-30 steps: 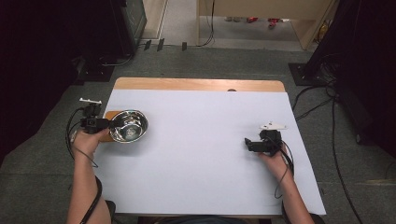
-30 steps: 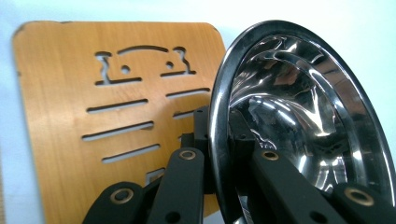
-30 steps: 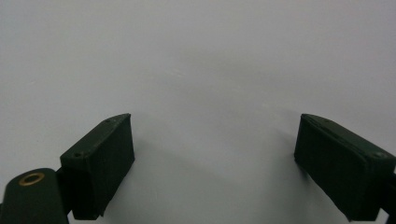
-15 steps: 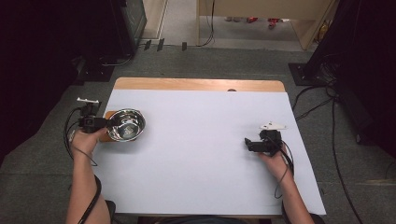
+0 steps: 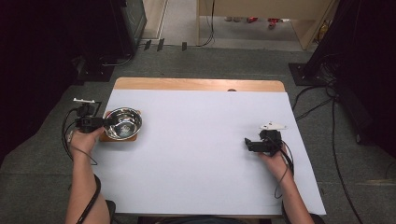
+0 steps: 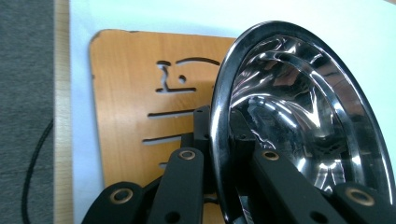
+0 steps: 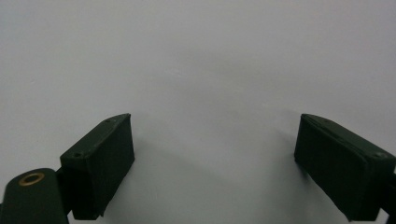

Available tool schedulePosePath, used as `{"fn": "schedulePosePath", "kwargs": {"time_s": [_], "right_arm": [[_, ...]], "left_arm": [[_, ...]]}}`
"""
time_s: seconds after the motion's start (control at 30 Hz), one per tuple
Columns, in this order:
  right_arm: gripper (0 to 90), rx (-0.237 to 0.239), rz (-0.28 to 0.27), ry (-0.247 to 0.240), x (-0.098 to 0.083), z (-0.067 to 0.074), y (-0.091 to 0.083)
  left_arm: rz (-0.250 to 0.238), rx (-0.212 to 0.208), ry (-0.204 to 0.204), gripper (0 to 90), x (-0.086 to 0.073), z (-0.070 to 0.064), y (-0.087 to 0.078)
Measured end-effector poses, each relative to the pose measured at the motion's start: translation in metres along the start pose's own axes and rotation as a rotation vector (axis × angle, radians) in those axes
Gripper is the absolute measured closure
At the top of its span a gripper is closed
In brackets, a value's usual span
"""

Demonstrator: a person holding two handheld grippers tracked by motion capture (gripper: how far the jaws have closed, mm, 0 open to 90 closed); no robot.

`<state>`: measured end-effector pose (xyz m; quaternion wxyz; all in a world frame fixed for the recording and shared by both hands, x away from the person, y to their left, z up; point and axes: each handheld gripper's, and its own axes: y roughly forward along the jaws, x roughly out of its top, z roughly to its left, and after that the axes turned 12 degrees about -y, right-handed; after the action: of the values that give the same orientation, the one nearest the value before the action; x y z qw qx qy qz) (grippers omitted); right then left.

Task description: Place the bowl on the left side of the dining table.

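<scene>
Holding the steel bowl [image 5: 123, 123] by its rim with the left gripper [image 5: 103, 124], jaws clamped down tight on the thin metal edge, one finger inside the bowl and one outside, as the left gripper view shows [image 6: 219, 154]. A rim pinch makes sense: the wall is too wide and slick to span, and the rolled lip gives the pads something to bite.

The bowl sits at the left edge of the table [image 5: 196, 84], over a small wooden board [image 5: 108, 137] with slots cut through it [image 6: 135, 93]. From above I can't tell whether the bowl is resting on the board or carried just over it. In the left gripper view the bowl looks tilted with its mouth turned toward the camera, which fits a bowl hanging from a one-sided grip.

The right gripper [image 5: 249, 144] rests on the white sheet [image 5: 196, 154] well apart from the bowl, on the right side. Its jaws stand wide with nothing between them, bare sheet ahead of the pads [image 7: 100, 163]. I read it as parked out of the way so the left has the working area.

My judgement: the board is the bowl's spot, set there or lifted from there. Main risk is the bowl pivoting on the pinch point, so I'd keep wrist moves slow.
</scene>
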<state>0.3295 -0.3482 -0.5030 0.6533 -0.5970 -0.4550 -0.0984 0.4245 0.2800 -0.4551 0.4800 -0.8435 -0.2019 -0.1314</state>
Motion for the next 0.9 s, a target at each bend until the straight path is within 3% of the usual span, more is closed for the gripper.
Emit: {"fn": "schedulePosePath", "kwargs": {"time_s": [0.9], "right_arm": [[11.4, 0.0, 0.0, 0.0, 0.0, 0.0, 0.0]], "left_arm": [[-0.047, 0.03, -0.046, 87.3, -0.001, 0.014, 0.003]]}}
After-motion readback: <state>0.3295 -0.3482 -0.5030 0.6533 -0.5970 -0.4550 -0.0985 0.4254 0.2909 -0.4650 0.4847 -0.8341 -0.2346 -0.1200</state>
